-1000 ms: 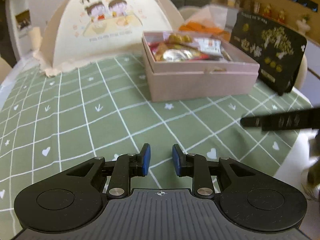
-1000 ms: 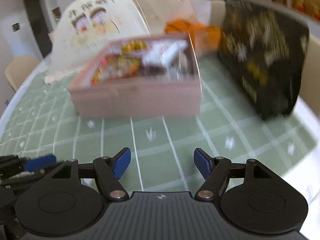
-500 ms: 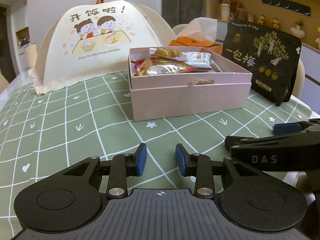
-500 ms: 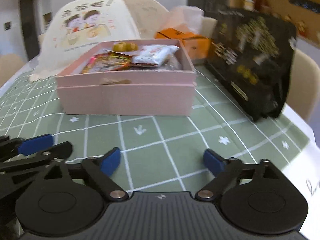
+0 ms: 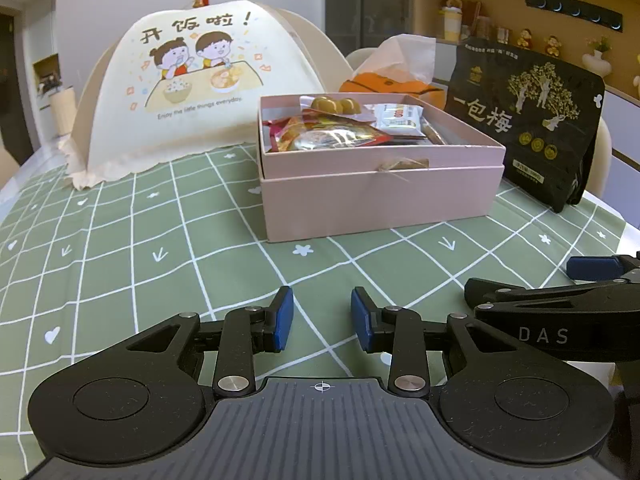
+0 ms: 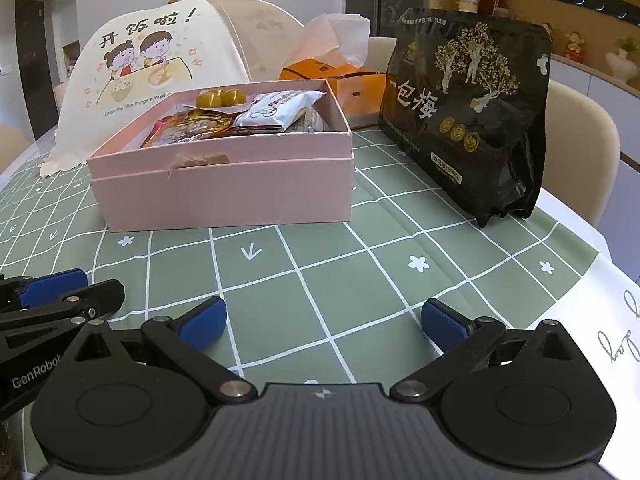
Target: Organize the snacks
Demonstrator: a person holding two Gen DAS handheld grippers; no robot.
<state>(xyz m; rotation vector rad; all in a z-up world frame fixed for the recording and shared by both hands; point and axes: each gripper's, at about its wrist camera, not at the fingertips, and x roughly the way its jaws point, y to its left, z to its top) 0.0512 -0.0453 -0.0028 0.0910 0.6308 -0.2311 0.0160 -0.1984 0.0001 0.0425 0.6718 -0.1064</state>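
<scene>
- Left wrist view: the left tool hovers low over the green checked counter, its blue pads set a narrow gap apart with nothing between them.
- The pink box sits straight ahead of it with no lid on, so the snack packets lying in it are reachable from above.
- A black plum bag stands upright just right of the pink box, probably left out because it is too tall to fit.
- The right tool shows at the right edge, near the pink box's front.
- Right wrist view: the right tool is spread wide and carries nothing, likely readied for a bulky item.
- From here the pink box lies ahead and left, with the black plum bag just beside its right end, apparently not touching.
- The domed food cover and an orange carton stand behind the pink box.
- The left tool appears at the left edge, level with the pink box's near left corner.
</scene>
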